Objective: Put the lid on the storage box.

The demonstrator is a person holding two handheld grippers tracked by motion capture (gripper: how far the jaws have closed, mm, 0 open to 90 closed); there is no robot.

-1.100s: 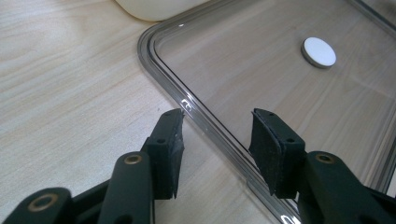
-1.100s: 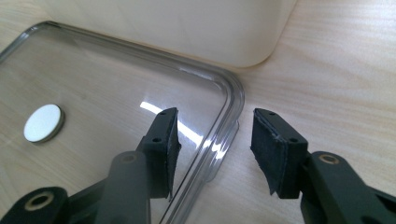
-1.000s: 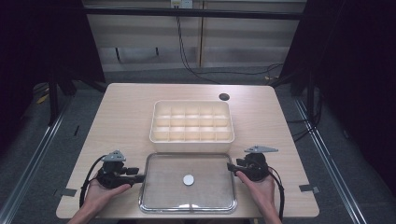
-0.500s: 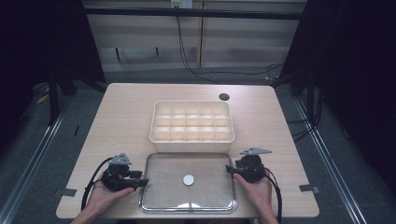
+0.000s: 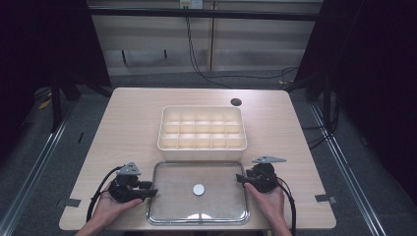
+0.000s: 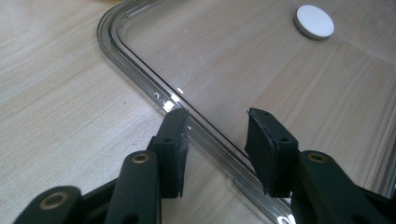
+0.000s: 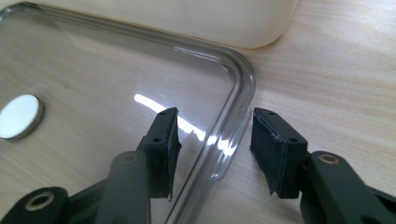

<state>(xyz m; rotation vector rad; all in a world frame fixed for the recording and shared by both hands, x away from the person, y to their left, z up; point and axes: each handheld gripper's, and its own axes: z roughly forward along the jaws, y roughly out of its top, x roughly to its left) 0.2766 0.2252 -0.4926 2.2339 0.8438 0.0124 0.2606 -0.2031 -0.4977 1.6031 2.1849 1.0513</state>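
Observation:
A clear rectangular lid (image 5: pixel 196 211) lies flat at the front of the table with a small white disc (image 5: pixel 198 189) at its middle. Behind it stands a cream box (image 5: pixel 201 152) divided into several compartments. My left gripper (image 5: pixel 153 192) is at the lid's left edge. In the left gripper view its jaws (image 6: pixel 217 116) straddle the lid's rim (image 6: pixel 140 79); they have just been closing, with a gap still showing on both sides. My right gripper (image 5: pixel 239 178) is at the right edge, its jaws (image 7: pixel 215 114) open astride the rim (image 7: pixel 238 88). The disc (image 7: pixel 18 116) lies beyond.
A dark round spot (image 5: pixel 236 102) sits near the far right of the wooden table (image 5: pixel 128 128). Bare wood lies left and right of the box. Grey tape marks (image 5: pixel 324 198) sit near the front corners. Cables hang behind the table.
The left gripper has edged slightly toward the lid and its jaws have narrowed around the rim. The right gripper, the lid and the box have stayed where they were.

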